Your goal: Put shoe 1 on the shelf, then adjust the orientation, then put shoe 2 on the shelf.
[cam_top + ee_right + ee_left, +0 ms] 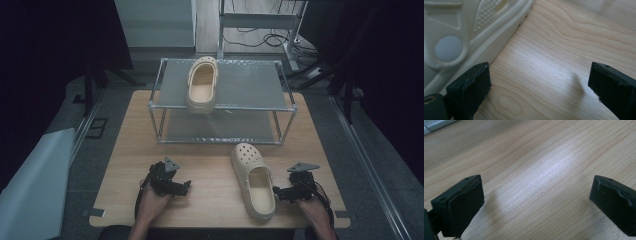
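Item one: cream clog on the rack (202, 85). It sits on the top shelf of the metal-framed rack (286, 107), toward the left half, its near end reaching the front rail. Judged as placed; that half of the pair looks finished.

Item two: cream clog on the table (254, 180). It lies on the wooden table (210, 165) in front of the rack, right of centre, perforated toe pointing toward the rack and heel toward you. Your right gripper view catches its side wall and a round strap rivet (448, 48) close up. This one is not yet lifted, so the work stands roughly half done: grasp, carry and set beside its mate are what remain, as far as you can judge.

Item three: your right gripper (285, 191). It rests just beside the near clog's heel end, jaws spread wide with bare tabletop between them, pinching nothing; the left-hand pad in its own view is close against the clog's sole edge.

Item four: your left gripper (181, 188). It sits low over the table's near left part, well apart from either clog, jaws spread, empty.

Markings: no brand, label or legible writing on clogs, rack or table; the rivet face reads blank.
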The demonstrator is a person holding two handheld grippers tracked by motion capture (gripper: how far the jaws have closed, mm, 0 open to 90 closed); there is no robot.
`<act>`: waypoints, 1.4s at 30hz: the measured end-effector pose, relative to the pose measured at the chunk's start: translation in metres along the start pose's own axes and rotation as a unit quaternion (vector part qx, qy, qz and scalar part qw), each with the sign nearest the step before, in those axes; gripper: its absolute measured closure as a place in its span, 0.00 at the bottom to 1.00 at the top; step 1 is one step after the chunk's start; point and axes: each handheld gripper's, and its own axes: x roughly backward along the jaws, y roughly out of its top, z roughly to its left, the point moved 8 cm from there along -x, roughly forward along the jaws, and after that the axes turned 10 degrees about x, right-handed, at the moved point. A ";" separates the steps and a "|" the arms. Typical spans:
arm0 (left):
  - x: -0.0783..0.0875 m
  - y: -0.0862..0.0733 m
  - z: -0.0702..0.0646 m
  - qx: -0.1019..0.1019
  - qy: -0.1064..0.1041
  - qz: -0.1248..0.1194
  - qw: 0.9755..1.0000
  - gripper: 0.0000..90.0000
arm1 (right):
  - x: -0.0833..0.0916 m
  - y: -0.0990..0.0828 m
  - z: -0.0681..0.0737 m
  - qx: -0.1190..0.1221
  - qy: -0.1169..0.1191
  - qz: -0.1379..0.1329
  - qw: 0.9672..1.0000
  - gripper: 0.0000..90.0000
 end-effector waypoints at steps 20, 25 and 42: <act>0.002 0.000 0.003 0.006 0.001 0.000 1.000 0.00 | 0.032 -0.005 0.001 -0.018 -0.002 -0.034 0.999 0.04; 0.002 0.000 0.003 0.006 0.001 0.000 1.000 0.00 | 0.039 -0.004 0.007 -0.018 0.008 -0.046 0.999 0.02; 0.001 0.000 0.002 0.007 -0.002 0.002 1.000 0.00 | 0.036 0.022 0.030 -0.035 0.050 -0.068 0.996 0.00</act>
